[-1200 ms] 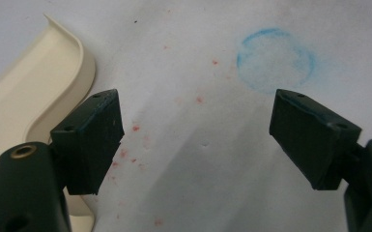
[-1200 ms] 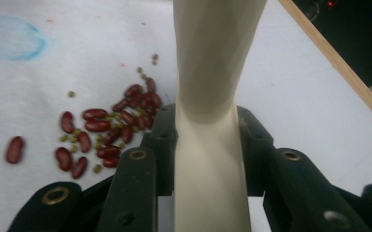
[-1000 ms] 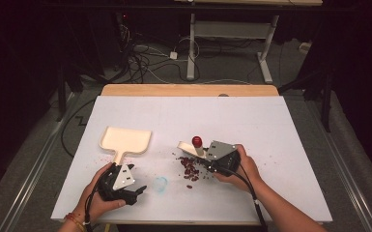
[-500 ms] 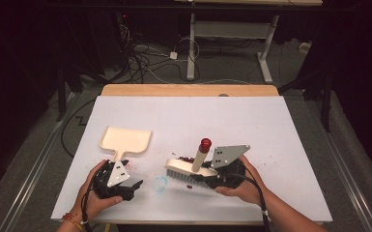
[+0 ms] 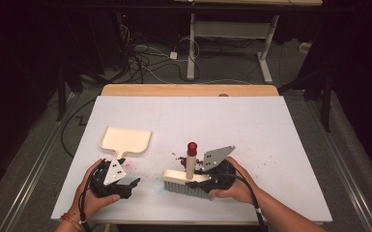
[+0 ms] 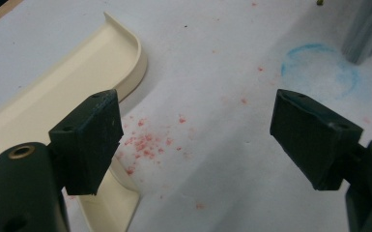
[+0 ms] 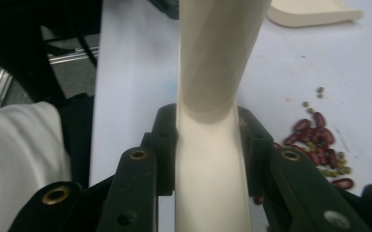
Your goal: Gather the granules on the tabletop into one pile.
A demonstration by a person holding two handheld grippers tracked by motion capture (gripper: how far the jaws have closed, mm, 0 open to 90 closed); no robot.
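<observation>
Cream brush (image 5: 187, 178) swung upright, red-capped, clamped in right gripper (image 5: 211, 174).

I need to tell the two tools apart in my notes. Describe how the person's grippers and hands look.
Both grippers are black, each topped by a grey three-cornered plate with dark dots. The left gripper has blocky dark jaws and brass-coloured rivets; a black cable trails from it. The right gripper also shows brass rivets and a black cable. A red-and-orange bracelet sits on the left wrist.
</observation>
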